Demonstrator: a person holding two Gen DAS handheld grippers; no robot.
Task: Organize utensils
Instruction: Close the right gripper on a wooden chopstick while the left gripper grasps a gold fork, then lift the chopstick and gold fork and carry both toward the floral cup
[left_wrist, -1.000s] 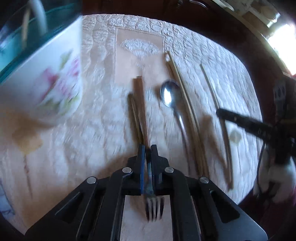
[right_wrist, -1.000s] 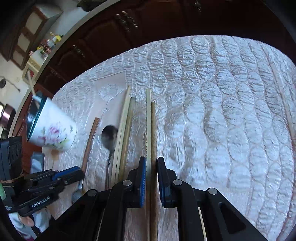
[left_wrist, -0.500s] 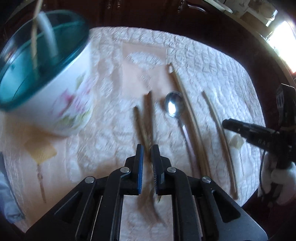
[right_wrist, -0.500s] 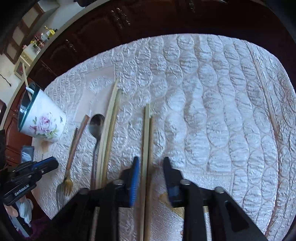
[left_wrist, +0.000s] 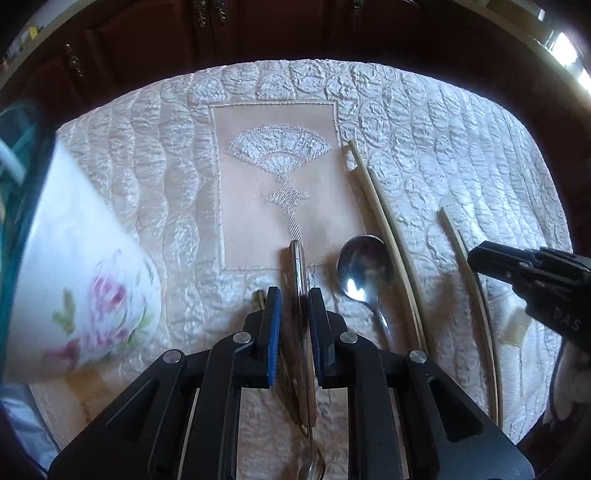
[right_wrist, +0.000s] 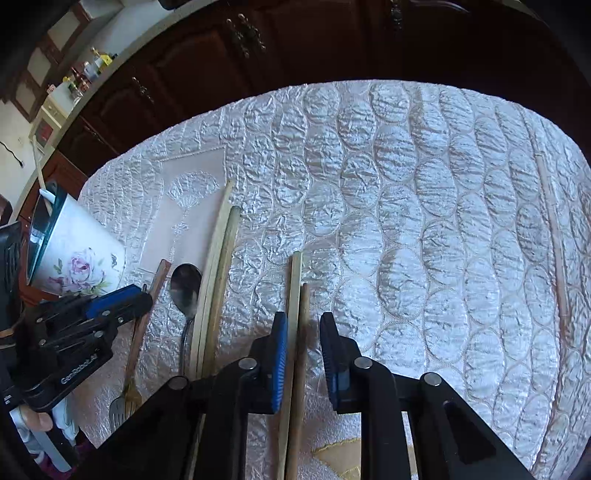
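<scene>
Left wrist view alone: embroidered fan panel (left_wrist: 277, 177) whole. Right wrist view alone: lone chopstick (right_wrist: 552, 247) far right on quilted cloth (right_wrist: 406, 221).

Left gripper (left_wrist: 293, 306) angled steeply down, jaws opening, straddling fork handle (left_wrist: 300, 273), pads not pressing. Right gripper (right_wrist: 303, 332) likewise steep, jaws closing around chopstick pair (right_wrist: 297, 295), not yet clamped.

Counted: five chopsticks, two forks, one spoon (left_wrist: 360, 271), one floral mug (right_wrist: 77, 254) at left.
</scene>
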